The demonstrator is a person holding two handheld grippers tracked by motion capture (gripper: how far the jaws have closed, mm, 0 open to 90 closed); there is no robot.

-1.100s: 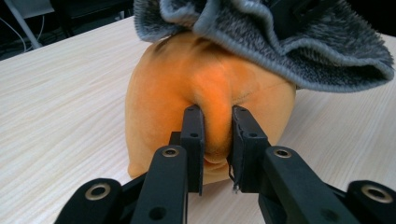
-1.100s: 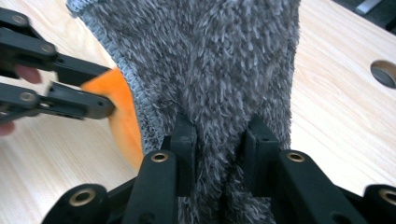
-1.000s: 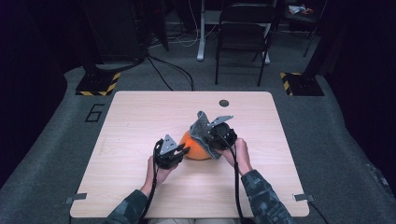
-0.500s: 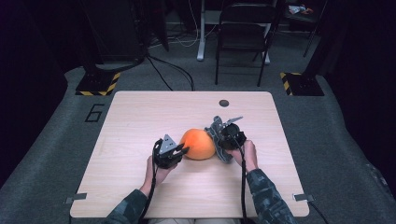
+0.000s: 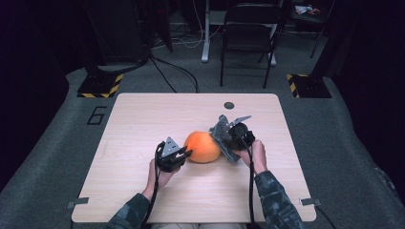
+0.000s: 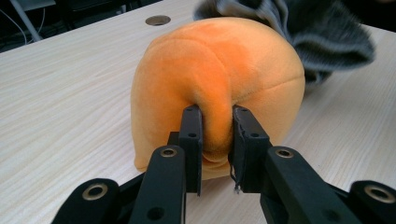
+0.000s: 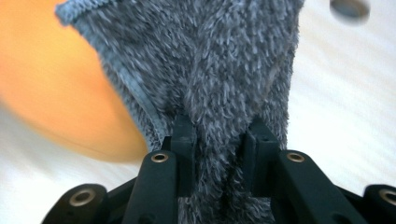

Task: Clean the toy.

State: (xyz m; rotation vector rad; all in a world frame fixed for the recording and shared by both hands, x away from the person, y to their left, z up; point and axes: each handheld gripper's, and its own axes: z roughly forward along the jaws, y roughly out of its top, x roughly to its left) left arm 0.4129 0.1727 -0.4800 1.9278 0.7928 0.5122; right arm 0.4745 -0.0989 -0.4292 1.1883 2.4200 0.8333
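Orange round plush cushion, soft and velvety: resting on the pale wooden worktop near its middle, between the two grippers, and touching both.

Left gripper: jaws nearly closed, pinching a fold of the orange plush low on the near side. Seen clearly in the left gripper view, with the fabric bulging between the two black pads. Serves, by judgement, as the anchor that keeps the cushion from sliding.

Right gripper: jaws partly closed on a bunch of grey fuzzy knitted cloth. Held firmly, with the pile squeezed between the pads in the right gripper view. Hangs just beside the right flank of the cushion and touches it there; not wrapped around it at this moment.

Step in hand, as a judgement: working the grey cloth against the cushion, either drawing it over as a cover or taking it away. Hard to say which from these pictures alone. If covering, calls next for finding the hemmed edge, spreading it wide and leading it over the top of the cushion while the left grip keeps the plush steady. If removing, calls only for carrying the cloth clear to the right and laying it down.

Containers: possibly a sleeve or pouch in the grey cloth, given the hemmed edge, but no opening to be seen and nothing visible inside. Otherwise only a small dark round grommet set in the far part of the worktop, well apart from the cushion.
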